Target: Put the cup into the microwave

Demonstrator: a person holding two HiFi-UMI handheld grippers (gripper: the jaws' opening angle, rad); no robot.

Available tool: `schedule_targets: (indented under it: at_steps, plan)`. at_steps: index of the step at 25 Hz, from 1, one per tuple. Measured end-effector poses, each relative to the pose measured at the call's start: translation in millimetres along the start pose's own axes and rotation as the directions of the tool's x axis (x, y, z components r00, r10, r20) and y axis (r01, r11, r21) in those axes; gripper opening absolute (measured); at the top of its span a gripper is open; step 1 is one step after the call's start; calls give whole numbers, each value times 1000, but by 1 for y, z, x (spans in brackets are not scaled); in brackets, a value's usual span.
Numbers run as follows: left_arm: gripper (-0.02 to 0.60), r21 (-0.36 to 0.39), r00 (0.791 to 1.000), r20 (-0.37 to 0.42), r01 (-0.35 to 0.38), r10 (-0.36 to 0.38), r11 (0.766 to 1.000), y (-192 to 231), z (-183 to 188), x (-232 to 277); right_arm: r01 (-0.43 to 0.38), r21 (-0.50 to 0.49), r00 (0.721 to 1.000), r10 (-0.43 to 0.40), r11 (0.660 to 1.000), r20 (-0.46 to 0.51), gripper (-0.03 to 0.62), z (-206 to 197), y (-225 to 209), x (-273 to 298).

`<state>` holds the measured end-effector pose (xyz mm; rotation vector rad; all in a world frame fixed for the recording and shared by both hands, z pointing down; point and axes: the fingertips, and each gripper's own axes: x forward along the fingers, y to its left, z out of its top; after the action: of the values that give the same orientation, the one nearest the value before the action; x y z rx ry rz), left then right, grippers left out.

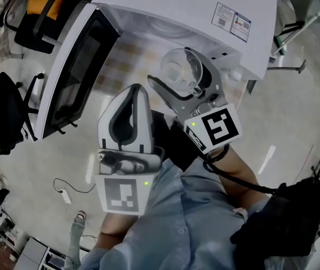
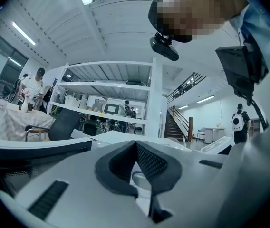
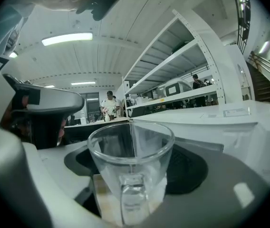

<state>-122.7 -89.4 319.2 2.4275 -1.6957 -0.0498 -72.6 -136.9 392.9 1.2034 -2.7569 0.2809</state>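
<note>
Your right gripper pinches the clear cup between its fingers, with the open microwave just beyond their tips. Your left gripper fingers are pressed together on nothing, beside the right ones.

There is one glass cup and one white microwave. Two grippers show, counted as one left gripper and one right gripper.

The cup is cut off at its base.
</note>
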Motion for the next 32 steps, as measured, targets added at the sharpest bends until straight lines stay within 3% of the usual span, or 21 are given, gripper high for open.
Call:
schedule_targets:
  at_steps: [9, 32]
  plan:
    - [0, 7, 999, -32, 44, -43, 999, 17, -38, 35, 50, 34, 998, -49, 998, -29, 391, -44, -32, 35]
    - [0, -7, 993, -71, 90, -90, 996, 57, -48, 105, 213, 42, 975, -210, 976, -77, 391, -83, -114, 108]
